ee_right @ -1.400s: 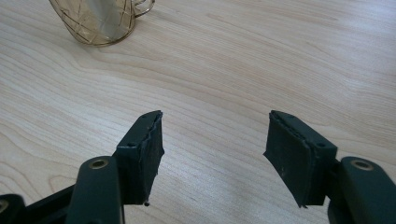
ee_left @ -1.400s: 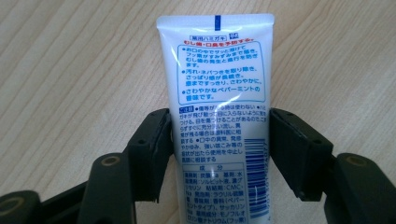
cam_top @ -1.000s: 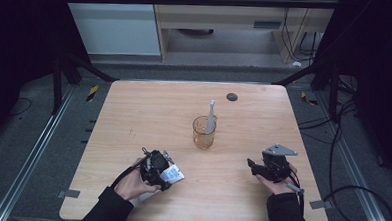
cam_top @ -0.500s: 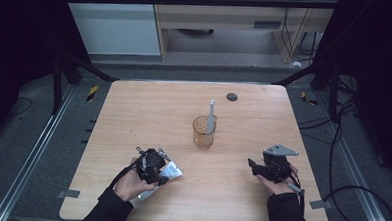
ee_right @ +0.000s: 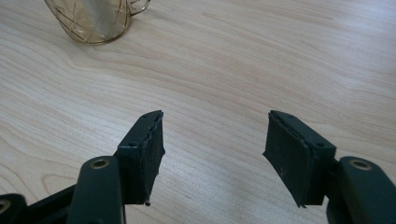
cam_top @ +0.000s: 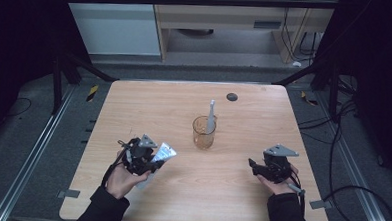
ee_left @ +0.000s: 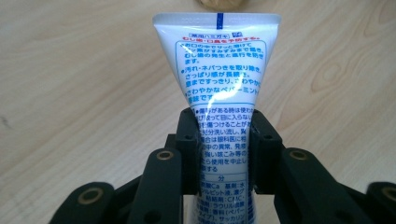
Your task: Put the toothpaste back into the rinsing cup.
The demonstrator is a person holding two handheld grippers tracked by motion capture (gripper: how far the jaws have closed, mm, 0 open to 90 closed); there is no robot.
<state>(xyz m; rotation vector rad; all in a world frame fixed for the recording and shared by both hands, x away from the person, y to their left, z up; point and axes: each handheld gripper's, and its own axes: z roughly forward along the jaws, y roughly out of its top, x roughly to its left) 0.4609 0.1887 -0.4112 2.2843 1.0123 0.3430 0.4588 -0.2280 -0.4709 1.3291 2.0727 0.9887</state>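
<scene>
Clamped between the jaws of the left gripper (ee_left: 218,154) is a white toothpaste tube (ee_left: 217,84), printed with blue Japanese text and a red line near its flat crimped end. Its long axis is pointed at the amber glass cup (cam_top: 203,132), crimp leading. The tube is held near the cup, toward the near-left of the table (cam_top: 240,192). The right gripper (ee_right: 215,154), parted and empty, is held low, right of the cup.

Black hand-held gripper (cam_top: 154,159) each hand, brass-ringed screws, grey triangular top plates; dark sleeves (cam_top: 102,206).
</scene>
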